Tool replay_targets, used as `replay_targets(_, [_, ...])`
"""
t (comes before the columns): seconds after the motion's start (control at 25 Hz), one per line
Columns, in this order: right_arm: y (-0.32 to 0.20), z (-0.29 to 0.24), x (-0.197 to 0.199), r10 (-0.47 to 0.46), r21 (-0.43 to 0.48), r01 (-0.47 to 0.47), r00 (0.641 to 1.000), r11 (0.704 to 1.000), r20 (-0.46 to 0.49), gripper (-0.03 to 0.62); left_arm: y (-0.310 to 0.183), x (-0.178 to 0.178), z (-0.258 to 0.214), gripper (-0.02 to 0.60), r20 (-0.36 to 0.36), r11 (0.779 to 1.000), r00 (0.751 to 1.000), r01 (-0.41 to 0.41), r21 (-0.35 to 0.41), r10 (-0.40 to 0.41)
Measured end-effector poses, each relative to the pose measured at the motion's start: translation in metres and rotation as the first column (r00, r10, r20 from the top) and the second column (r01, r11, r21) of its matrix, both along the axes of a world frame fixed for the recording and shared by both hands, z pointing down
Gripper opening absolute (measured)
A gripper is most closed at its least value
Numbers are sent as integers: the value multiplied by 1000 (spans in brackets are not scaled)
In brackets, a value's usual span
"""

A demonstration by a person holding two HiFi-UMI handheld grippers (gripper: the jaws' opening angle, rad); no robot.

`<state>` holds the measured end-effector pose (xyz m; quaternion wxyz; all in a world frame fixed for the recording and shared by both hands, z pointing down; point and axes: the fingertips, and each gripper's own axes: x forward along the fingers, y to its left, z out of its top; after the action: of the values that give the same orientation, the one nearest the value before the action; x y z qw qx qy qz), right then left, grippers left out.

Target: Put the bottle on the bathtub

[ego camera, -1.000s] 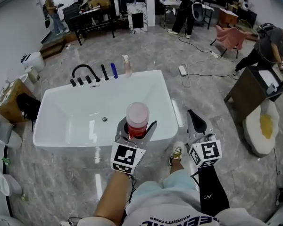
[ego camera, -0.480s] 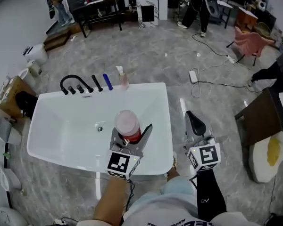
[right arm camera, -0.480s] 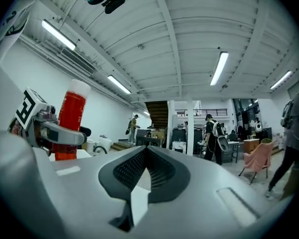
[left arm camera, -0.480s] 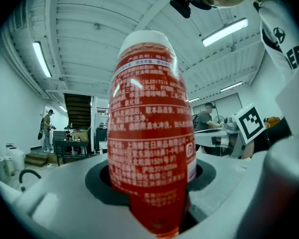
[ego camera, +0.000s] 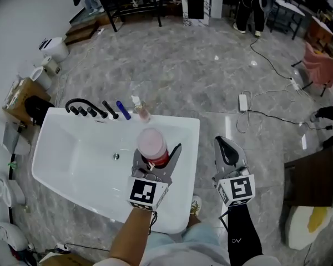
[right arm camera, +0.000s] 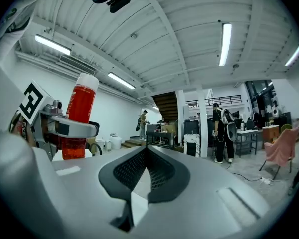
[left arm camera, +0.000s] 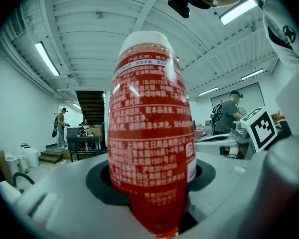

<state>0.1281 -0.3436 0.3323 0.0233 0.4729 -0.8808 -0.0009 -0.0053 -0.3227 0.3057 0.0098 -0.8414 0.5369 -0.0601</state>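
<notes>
A red bottle (ego camera: 154, 146) with a pale pink cap stands upright in my left gripper (ego camera: 157, 155), which is shut on its lower body. It hangs over the right part of the white bathtub (ego camera: 66, 173). In the left gripper view the bottle (left arm camera: 150, 133) fills the middle, gripped between the jaws. My right gripper (ego camera: 228, 152) is shut with nothing in it, over the floor just right of the tub. In the right gripper view, the closed jaws meet in the middle and the bottle (right arm camera: 79, 117) shows at the left.
On the tub's far rim stand a black faucet (ego camera: 81, 106), a blue bottle (ego camera: 121, 110) and a pump bottle (ego camera: 141, 110). A power strip with cables (ego camera: 243, 101) lies on the marble floor. A cardboard box (ego camera: 19, 97) is at the left, a dark table (ego camera: 311, 177) at the right.
The view has swung, so the tub now sits lower and to the left. My left gripper still holds the bottle, now further over the tub's inside. The right gripper stays shut beside it.
</notes>
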Motion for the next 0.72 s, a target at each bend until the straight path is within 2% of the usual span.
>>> replay_targets(0.12, [-29,10,-3,-39,2,39,999,999,17,28,-30,6,9,279,21,1000,1000,8,9,-8])
replay_targets(0.24, [-49,33,-7,-49,-43,50,999,998,13,28,-52,4,22,279,25,1000,1000,18,2,-18])
replay_targets(0.4, [-65,54,-19,-57,-81,60,998,995,33,28,-71,2,32,279,21,1000,1000,21,0,-21])
replay_targets(0.72, [-76,68,-31,-54,-101,54,999,993,5,27,-90,-10,47,279,-4,1000,1000,6,2,-6])
